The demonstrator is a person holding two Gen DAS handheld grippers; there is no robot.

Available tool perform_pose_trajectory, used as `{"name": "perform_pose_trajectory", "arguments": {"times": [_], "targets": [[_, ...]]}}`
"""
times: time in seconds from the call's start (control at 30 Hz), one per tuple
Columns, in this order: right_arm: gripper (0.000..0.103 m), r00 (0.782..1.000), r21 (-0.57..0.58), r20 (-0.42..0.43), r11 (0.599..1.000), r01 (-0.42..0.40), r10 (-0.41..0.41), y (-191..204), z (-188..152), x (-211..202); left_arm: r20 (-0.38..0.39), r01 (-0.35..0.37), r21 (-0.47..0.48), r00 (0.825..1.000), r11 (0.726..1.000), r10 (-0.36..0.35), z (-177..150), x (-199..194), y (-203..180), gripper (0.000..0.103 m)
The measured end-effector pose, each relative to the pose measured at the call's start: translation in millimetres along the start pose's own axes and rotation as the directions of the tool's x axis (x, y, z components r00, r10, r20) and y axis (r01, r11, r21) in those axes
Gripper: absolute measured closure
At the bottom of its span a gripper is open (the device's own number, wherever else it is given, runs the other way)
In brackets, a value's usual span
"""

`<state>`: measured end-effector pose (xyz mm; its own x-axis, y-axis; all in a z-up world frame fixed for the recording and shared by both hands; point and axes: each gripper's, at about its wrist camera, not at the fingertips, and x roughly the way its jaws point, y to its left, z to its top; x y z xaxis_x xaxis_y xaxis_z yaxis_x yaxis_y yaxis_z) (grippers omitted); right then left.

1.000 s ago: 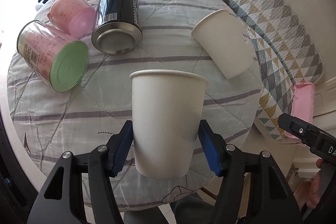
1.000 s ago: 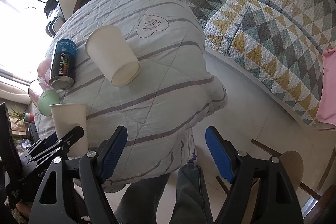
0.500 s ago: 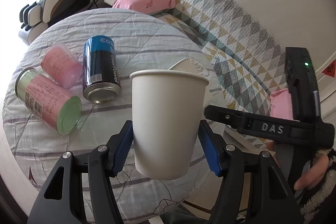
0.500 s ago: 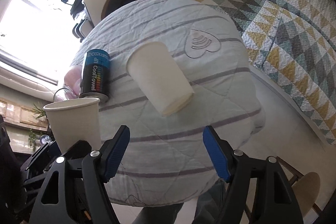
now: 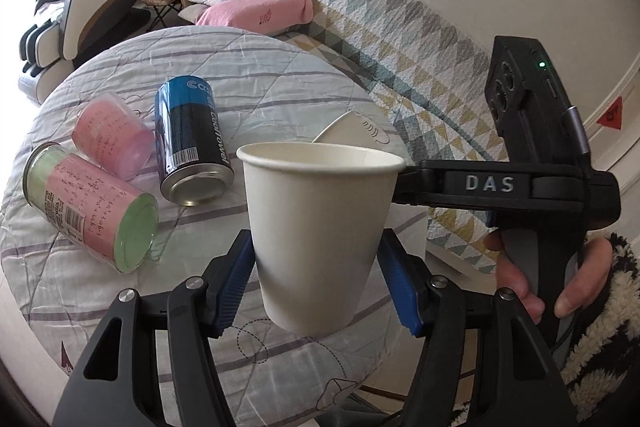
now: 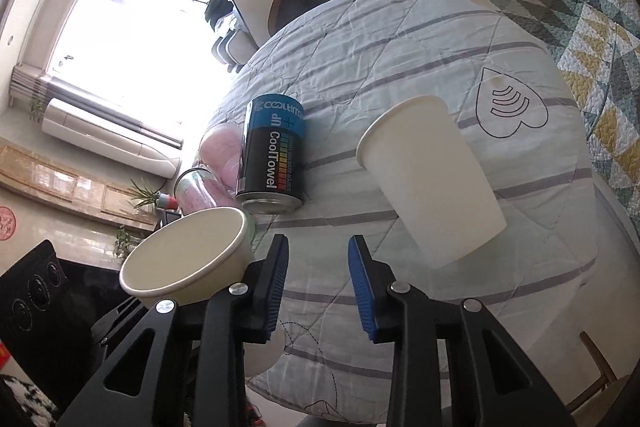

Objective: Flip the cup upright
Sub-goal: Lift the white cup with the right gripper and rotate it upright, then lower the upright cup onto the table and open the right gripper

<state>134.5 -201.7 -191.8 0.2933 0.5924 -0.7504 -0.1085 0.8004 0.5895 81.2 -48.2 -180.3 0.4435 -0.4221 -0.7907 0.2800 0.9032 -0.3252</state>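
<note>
Left wrist view: The left gripper (image 5: 318, 285) clamps a white paper cup (image 5: 320, 231) between its blue pads (image 5: 234, 287), mouth up, held above the near edge of the round table (image 5: 280, 75). The grip sits low on the cup wall. Risk: paper walls deform under pad pressure; excess squeeze could crease the cup, and a loose hold could let it slip or tilt on set-down. The quilted cloth is soft and uneven, so a cup released on a fold near the edge may topple or drop off the table. The right gripper body (image 5: 500, 183) crosses just behind the cup on its right; contact between the two tools could knock the cup askew. Far left, a blue can (image 5: 192, 143), a pink cup (image 5: 112, 139) and a green-lidded jar (image 5: 92, 211) lie on their sides, well apart from the held cup.

Right wrist view: The right gripper (image 6: 318, 283) holds nothing; its jaws stand narrowly apart, not closed. A second paper cup (image 6: 432, 179) lies on its side on the table, rim toward the far left, ahead and to the right of the fingers. Risk: the present gap looks too narrow to take this cup; an approach without widening would probably push it and roll it toward the table's right edge. The held cup appears at lower left (image 6: 188, 263), touching or just beside the left finger (image 6: 276, 283); which cannot be told.
</note>
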Motion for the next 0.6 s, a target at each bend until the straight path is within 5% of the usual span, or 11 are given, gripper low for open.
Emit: {"name": "perform_pose_trajectory", "arguments": {"times": [0.6], "targets": [[0.069, 0.998, -0.038, -0.055, 0.999, 0.029, -0.031, -12, -2, 32, -0.027, -0.073, 0.063, 0.997, 0.995, 0.075, -6, 45, 16, 0.032]]}}
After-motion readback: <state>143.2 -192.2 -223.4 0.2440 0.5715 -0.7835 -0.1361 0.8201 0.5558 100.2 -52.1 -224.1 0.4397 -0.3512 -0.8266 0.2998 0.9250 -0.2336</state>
